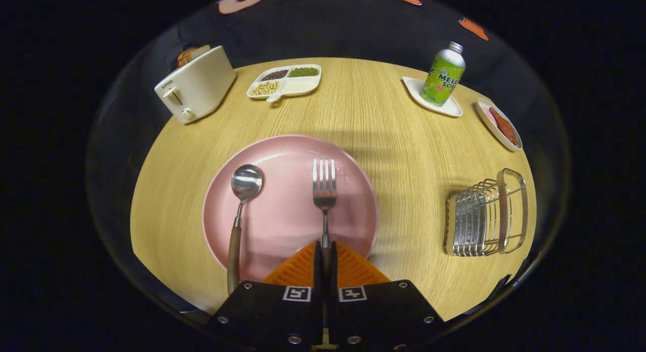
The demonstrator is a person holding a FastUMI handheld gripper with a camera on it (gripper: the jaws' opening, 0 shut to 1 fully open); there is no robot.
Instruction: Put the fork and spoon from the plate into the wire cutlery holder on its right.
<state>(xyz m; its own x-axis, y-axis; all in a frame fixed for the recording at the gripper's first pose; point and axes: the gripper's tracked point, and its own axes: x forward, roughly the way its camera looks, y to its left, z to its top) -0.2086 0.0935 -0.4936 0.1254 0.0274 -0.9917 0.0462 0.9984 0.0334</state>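
The gripper is nearest, and its two fingers stand together with the handle of the fork clamped between them, low on the handle, near its end. The fork runs straight ahead from the jaws, its tines pointing away, lying on the pink plate. To the left of the jaws lies the spoon, also on the plate, with a wooden handle that reaches over the near rim.

I judge both pieces to be stiff, light and rather slippery metal, so a hold this far back on the handle may let the fork tip forward when it is lifted; a firm squeeze is needed. The spoon's wooden handle looks easier to grip.

Further out, to the right of the jaws and well apart from the plate, the wire cutlery holder lies on the table, not yet holding anything.
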